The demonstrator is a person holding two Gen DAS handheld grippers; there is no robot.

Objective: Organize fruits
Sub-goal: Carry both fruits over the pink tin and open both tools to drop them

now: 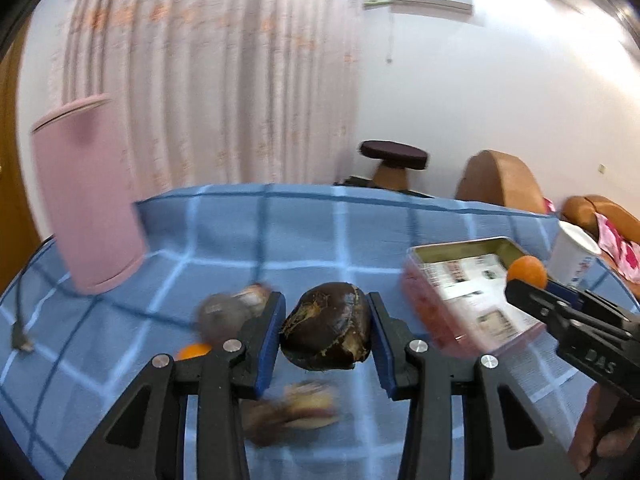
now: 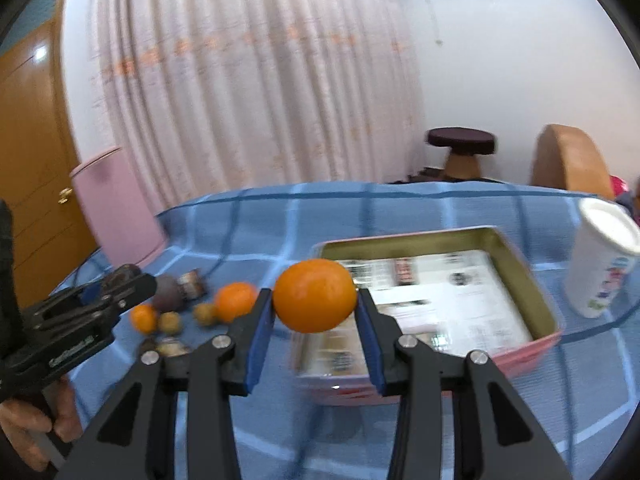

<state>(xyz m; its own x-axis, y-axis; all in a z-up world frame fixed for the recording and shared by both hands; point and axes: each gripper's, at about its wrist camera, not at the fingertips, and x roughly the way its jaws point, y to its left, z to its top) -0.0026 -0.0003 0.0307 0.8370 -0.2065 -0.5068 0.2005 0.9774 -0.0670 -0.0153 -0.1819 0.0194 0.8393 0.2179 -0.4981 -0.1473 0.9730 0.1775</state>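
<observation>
My left gripper (image 1: 327, 326) is shut on a dark brown wrinkled fruit (image 1: 326, 326) and holds it above the blue checked tablecloth (image 1: 280, 232). My right gripper (image 2: 316, 312) is shut on an orange mandarin (image 2: 315, 295) and holds it above the near left corner of a pink metal tin (image 2: 536, 344) lined with printed paper. In the left wrist view the tin (image 1: 424, 284) lies to the right, with the right gripper (image 1: 532, 284) over it. More fruit lies left of the tin: a mandarin (image 2: 235, 301), a smaller one (image 2: 144, 317), a dark purple fruit (image 2: 168, 298) and small brownish ones (image 2: 170, 322).
A tall pink container (image 1: 88, 200) stands at the table's far left, with a black cable (image 1: 20, 320) near it. A white paper cup (image 2: 600, 260) stands right of the tin. A stool (image 2: 460, 148) and brown chairs (image 2: 568, 160) are beyond the table.
</observation>
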